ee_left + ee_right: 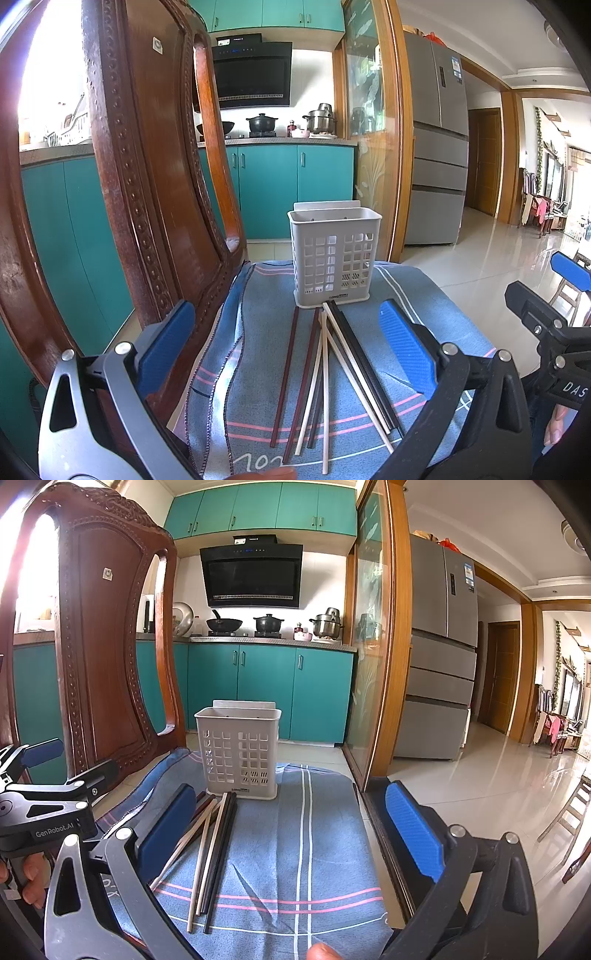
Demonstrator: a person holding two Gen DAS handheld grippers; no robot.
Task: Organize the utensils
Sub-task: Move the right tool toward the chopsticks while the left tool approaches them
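Chopsticks [325, 373], a loose fan of dark brown, black & cream sticks, lie flat on blue plaid cloth [424, 295] w/ pink & white stripes, far tips bunched at the base of the grey plastic slotted utensil basket [334, 254], near ends spread toward the cloth's front edge. Basket stands upright near the cloth's far edge, top open, nothing seen inside. Carved dark wood chair back [147, 166] rises close along the cloth's left side; little room there. Right of the cloth, bare tiled floor [498, 782] is wide open beyond a wooden door frame [400, 627].

Left gripper [288, 343]: blue pads spread wide, holding nothing, chopsticks lying between & below the fingers, left pad [166, 343] near the chair back. Right gripper [291, 827]: also wide open & empty, its left pad [168, 823] just beside the chopstick fan, right pad [413, 830] past the cloth's right edge. Bare cloth lies between the fan & that right edge. A fingertip [321, 952] shows at bottom of the right view.
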